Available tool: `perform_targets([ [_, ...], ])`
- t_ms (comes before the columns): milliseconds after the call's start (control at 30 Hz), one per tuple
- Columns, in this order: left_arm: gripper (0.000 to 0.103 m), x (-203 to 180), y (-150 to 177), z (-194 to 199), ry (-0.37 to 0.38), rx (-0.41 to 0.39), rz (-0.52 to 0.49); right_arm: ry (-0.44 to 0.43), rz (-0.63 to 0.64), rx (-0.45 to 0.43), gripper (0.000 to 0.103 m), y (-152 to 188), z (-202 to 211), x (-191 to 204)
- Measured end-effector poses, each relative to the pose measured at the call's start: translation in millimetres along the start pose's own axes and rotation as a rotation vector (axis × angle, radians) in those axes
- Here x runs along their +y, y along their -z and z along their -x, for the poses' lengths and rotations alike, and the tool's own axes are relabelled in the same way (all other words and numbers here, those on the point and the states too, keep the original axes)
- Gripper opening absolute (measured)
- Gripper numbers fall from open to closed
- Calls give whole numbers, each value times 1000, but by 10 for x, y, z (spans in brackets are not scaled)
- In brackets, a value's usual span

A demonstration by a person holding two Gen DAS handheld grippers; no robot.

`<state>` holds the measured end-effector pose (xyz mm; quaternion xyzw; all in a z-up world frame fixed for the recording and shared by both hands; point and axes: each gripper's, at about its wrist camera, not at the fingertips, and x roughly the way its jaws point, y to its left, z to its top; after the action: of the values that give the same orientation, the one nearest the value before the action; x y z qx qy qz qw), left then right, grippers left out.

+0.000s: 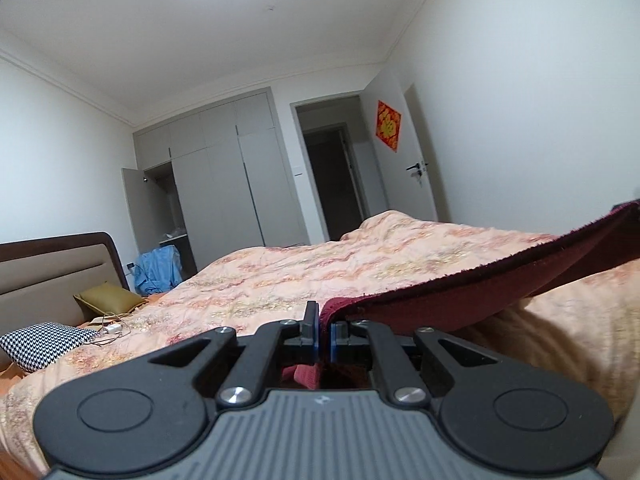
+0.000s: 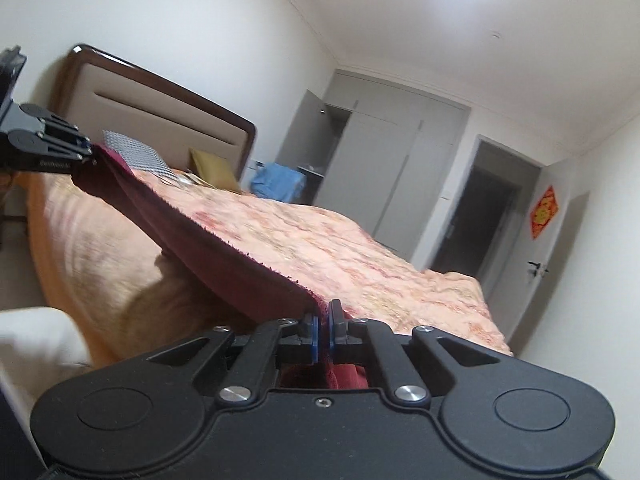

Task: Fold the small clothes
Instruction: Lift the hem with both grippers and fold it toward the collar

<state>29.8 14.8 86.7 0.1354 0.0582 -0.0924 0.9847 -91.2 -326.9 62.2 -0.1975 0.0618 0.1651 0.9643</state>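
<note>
A dark red cloth (image 1: pixel 460 300) hangs stretched in the air above the bed, held by its two ends. My left gripper (image 1: pixel 325 320) is shut on one end of it, with the fabric pinched between the blue pads and some hanging below. In the right wrist view the same dark red cloth (image 2: pixel 224 252) runs from my right gripper (image 2: pixel 322 320), shut on its near end, up to the left gripper (image 2: pixel 86 150) at the far left. The cloth's lower part is hidden behind both gripper bodies.
Under the cloth lies a bed with a peach patterned quilt (image 1: pixel 320 276). Near the headboard (image 1: pixel 52 268) lie a houndstooth pillow (image 1: pixel 44 342), an olive pillow (image 1: pixel 108 298) and a white charger cable (image 1: pixel 112 328). A grey wardrobe (image 1: pixel 228 184), a blue garment (image 1: pixel 156 272) and an open doorway (image 1: pixel 332 176) are beyond.
</note>
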Motion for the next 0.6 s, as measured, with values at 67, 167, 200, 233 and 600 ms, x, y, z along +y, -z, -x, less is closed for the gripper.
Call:
perform_targets([
  [67, 5, -11, -72, 213, 10, -6, -10, -25, -2, -6, 4, -94, 175, -32],
  [167, 5, -67, -151, 396, 18, -12, -29, -40, -27, 1, 4, -187, 280, -101],
  [200, 5, -73, -165, 409, 22, -8, -29, -45, -39, 4, 4, -207, 249, -138],
  [233, 5, -72, -177, 392, 27, 3, -24, -42, -45, 3, 4, -223, 214, -174],
  [600, 5, 156, -398, -410, 35, 121, -2, -2, 14, 24, 4, -420, -884, -422],
])
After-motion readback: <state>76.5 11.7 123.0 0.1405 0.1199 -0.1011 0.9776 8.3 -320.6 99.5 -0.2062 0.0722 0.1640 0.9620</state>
